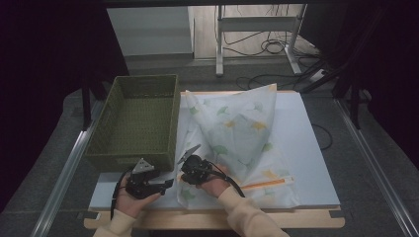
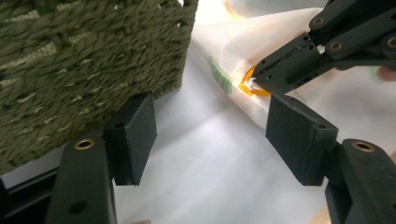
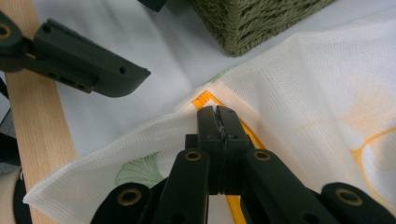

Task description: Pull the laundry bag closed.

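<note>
The white leaf-print cloth [image 1: 237,133] lies on the table [image 1: 306,148] beside the green basket [image 1: 136,121], peaking away from the person. The right gripper [image 3: 218,112] pinches its near corner. The left gripper [image 2: 210,135] rests low, jaws apart, holding nothing.

Two grippers are at work: the right gripper [image 3: 217,113] and the left gripper [image 2: 212,140], one in each of the person's two hands. One cloth [image 1: 237,133] lies around and ahead of the right gripper, though its folds are bunched, so it could perhaps be more than one layer. One basket [image 1: 138,118] stands just beyond the left gripper, and all of it sits on one table [image 1: 311,163].
</note>
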`<state>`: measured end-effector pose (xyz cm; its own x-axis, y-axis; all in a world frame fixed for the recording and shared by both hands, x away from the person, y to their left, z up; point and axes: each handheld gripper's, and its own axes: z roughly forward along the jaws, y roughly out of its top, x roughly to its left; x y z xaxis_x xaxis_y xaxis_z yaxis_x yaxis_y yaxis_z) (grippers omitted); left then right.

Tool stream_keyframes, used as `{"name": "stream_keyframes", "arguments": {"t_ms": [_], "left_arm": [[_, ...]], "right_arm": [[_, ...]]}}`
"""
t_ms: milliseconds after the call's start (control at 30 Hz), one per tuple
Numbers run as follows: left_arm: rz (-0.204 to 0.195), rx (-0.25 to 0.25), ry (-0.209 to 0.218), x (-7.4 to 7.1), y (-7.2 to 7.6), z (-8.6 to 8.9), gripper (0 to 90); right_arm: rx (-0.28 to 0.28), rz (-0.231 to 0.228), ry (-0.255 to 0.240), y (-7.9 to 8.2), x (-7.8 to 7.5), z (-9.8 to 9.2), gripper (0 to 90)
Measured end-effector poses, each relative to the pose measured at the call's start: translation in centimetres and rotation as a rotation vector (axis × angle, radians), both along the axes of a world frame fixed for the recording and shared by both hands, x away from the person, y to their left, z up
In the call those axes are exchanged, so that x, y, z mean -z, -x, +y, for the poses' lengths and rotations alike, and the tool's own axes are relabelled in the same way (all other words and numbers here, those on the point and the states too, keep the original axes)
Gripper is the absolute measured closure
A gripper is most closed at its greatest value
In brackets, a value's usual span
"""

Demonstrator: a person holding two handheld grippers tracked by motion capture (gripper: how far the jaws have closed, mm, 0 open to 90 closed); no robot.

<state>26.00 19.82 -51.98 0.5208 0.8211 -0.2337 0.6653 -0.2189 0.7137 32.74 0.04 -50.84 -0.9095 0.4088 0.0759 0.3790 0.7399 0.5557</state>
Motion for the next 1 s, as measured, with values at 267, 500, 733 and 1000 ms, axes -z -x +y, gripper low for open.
{"name": "stream_keyframes", "arguments": {"t_ms": [267, 500, 733, 1000], "left_arm": [[0.056, 0.056, 0.068, -0.2, -1.1, -1.1, 34.7], [0.133, 0.1, 0.095, 0.6, -1.9, -1.7, 38.6], [0.171, 0.123, 0.085, 1.0, -2.3, -2.3, 49.3], [0.197, 0.119, 0.079, 1.3, -2.9, -2.3, 78.1]], "right_arm": [[-0.009, -0.016, -0.016, 0.0, -0.4, -0.6, 89.9], [-0.017, -0.027, -0.02, 0.0, -0.5, -0.8, 89.9], [-0.018, -0.03, -0.02, 0.1, -0.5, -0.8, 89.9], [-0.012, -0.03, -0.016, 0.0, -0.5, -0.9, 89.9]]}}
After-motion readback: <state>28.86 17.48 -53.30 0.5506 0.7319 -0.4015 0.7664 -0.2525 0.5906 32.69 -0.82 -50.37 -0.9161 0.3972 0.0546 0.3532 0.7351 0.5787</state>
